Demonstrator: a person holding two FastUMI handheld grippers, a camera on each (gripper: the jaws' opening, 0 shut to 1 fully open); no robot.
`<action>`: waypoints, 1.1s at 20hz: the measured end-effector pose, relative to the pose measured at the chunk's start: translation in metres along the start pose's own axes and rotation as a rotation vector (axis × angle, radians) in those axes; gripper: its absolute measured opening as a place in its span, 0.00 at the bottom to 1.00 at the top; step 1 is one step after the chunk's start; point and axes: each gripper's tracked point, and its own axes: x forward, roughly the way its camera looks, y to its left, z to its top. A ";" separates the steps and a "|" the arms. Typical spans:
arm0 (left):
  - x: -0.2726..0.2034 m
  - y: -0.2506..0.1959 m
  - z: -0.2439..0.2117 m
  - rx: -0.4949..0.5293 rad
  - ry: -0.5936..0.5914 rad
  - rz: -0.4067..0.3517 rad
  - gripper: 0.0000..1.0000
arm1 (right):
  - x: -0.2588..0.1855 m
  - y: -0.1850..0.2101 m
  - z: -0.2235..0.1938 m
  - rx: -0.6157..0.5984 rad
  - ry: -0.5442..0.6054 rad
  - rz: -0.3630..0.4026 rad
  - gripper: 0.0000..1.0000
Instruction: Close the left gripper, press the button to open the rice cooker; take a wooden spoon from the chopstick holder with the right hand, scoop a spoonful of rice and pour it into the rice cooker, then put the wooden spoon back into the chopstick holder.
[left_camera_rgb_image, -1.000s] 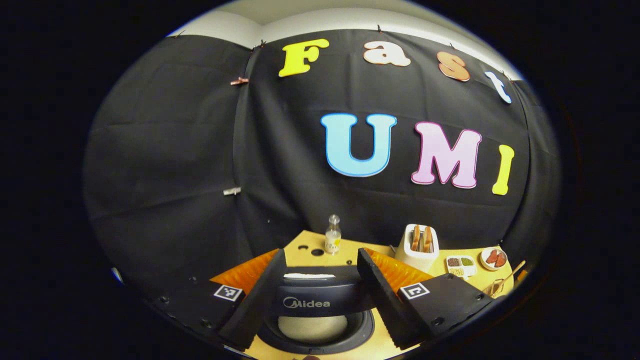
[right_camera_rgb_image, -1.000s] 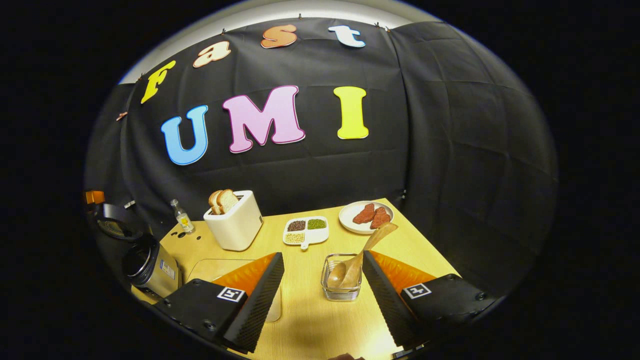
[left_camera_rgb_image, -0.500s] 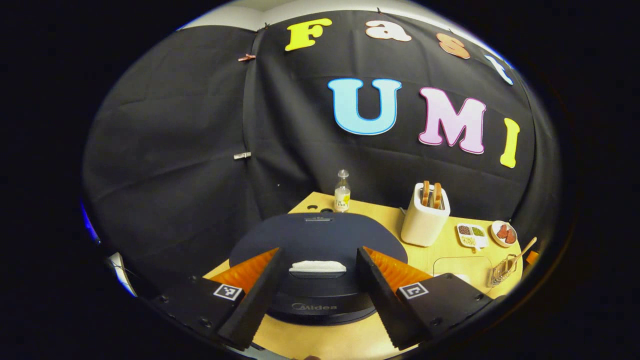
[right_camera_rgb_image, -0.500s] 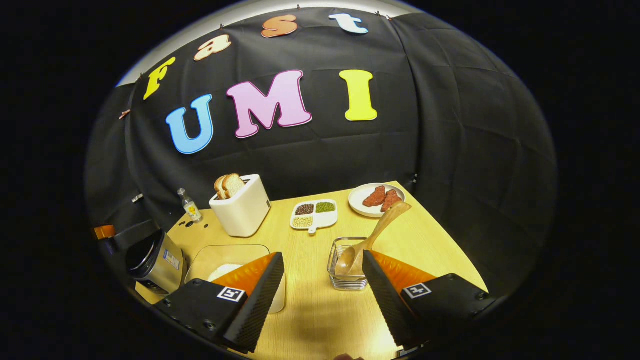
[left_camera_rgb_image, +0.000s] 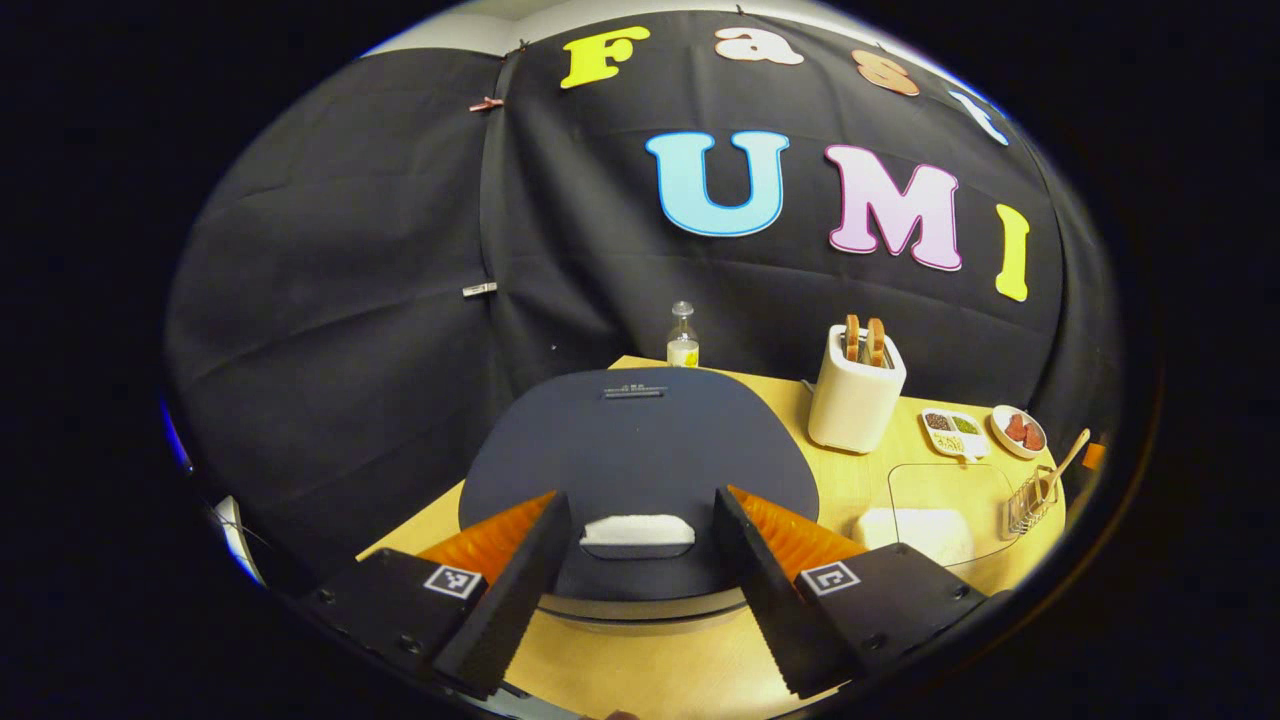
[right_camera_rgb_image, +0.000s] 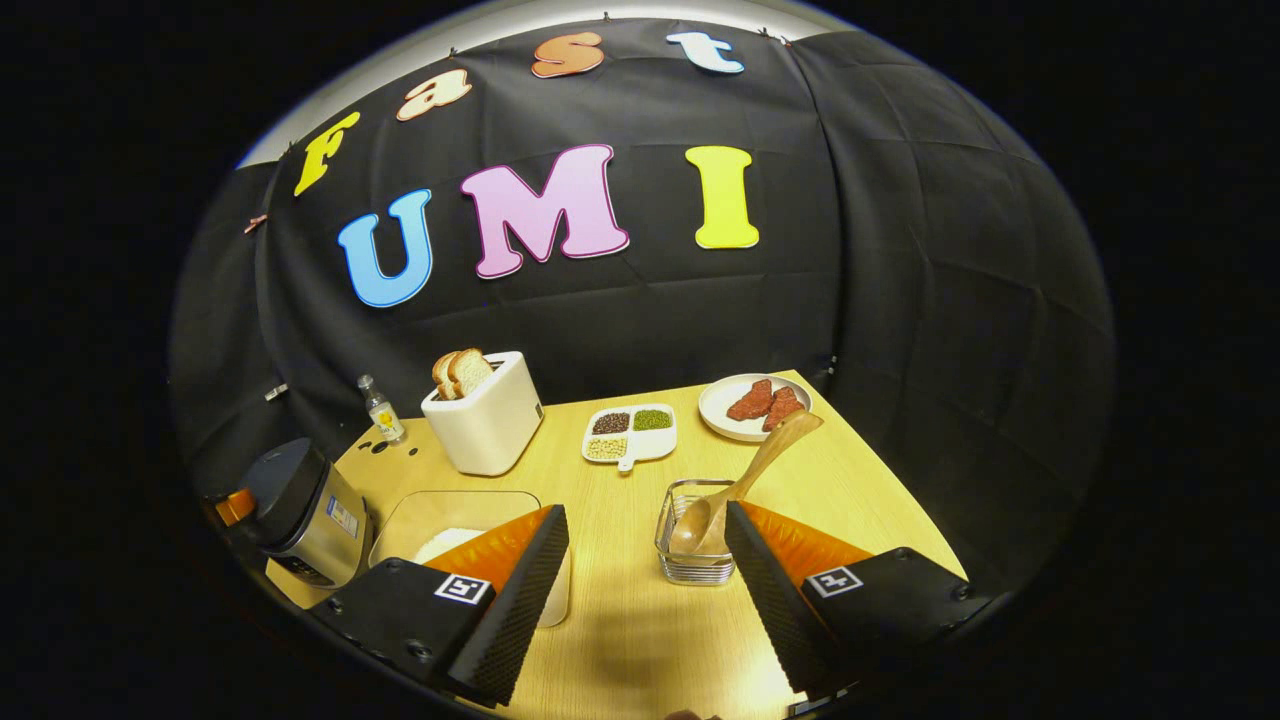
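Both tongs hang released above the table, the rice cooker shut and the wooden spoon in its holder.

The left gripper (left_camera_rgb_image: 637, 590) spreads its fingers either side of the white button (left_camera_rgb_image: 637, 529) at the front of the rice cooker (left_camera_rgb_image: 638, 450), low in the left gripper view, touching neither; the dark lid lies flat and shut. The right gripper (right_camera_rgb_image: 645, 600) is likewise spread, low in the right gripper view, just short of the chopstick holder (right_camera_rgb_image: 695, 555). The wooden spoon (right_camera_rgb_image: 745, 483) stands in that clear holder bowl-down, its handle slanting toward the upper right. To the left, a clear box (right_camera_rgb_image: 455, 520) holds white rice (right_camera_rgb_image: 447, 542). Farther back stand a toaster (right_camera_rgb_image: 487, 420) with bread, a divided dish (right_camera_rgb_image: 630, 436) of grains and a plate (right_camera_rgb_image: 722, 410) with red pieces.
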 end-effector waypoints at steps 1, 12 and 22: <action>0.000 0.000 -0.003 -0.005 0.006 0.002 0.99 | 0.000 0.001 0.000 0.000 0.002 0.004 0.98; 0.001 -0.009 -0.008 0.006 0.009 -0.044 1.00 | -0.010 0.014 -0.001 -0.044 -0.003 0.021 0.99; -0.098 -0.070 0.099 -0.022 -0.280 -0.222 0.96 | -0.060 0.021 0.059 -0.038 -0.150 -0.007 0.98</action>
